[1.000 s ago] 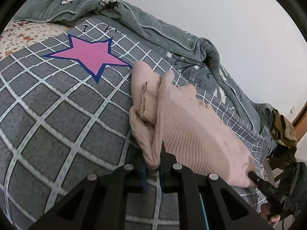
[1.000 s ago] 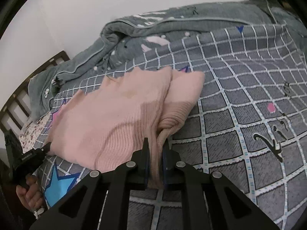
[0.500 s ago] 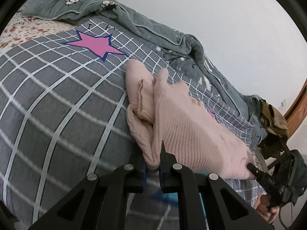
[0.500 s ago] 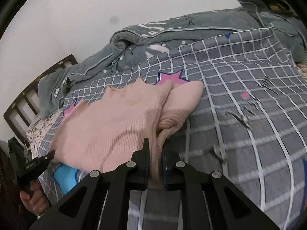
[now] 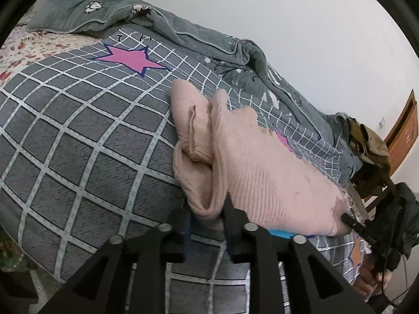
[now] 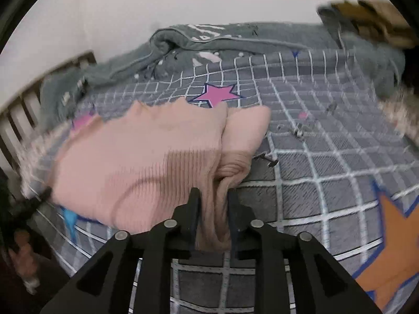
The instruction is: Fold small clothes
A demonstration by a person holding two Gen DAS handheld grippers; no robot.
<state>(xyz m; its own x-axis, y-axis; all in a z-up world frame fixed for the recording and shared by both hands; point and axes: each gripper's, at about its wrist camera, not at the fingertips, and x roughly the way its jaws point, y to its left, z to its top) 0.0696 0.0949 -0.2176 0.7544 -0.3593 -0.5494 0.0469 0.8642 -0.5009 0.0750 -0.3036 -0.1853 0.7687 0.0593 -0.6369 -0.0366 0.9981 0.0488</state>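
A pink ribbed knit sweater (image 5: pixel 251 172) lies partly folded on the grey checked blanket (image 5: pixel 78 141). My left gripper (image 5: pixel 207 209) is shut on one near corner of it, with folded sleeve layers bunched just ahead. My right gripper (image 6: pixel 213 204) is shut on the opposite near corner of the sweater (image 6: pixel 146 162), pinching several layers. The right gripper also shows in the left wrist view (image 5: pixel 351 219) at the sweater's far corner. The left gripper shows blurred at the left edge of the right wrist view (image 6: pixel 34 201).
A grey-green quilt (image 5: pixel 183 34) is bunched along the wall at the back of the bed. A wooden headboard (image 6: pixel 23 99) stands at one end. A chair with clothes (image 5: pixel 371 151) stands beyond the bed's other end. The blanket edge drops off near me.
Both grippers have kept their hold and pulled the sweater toward the near edge of the bed. The jaws now stand slightly wider around thicker bunched fabric. The right wrist view is blurred by motion.
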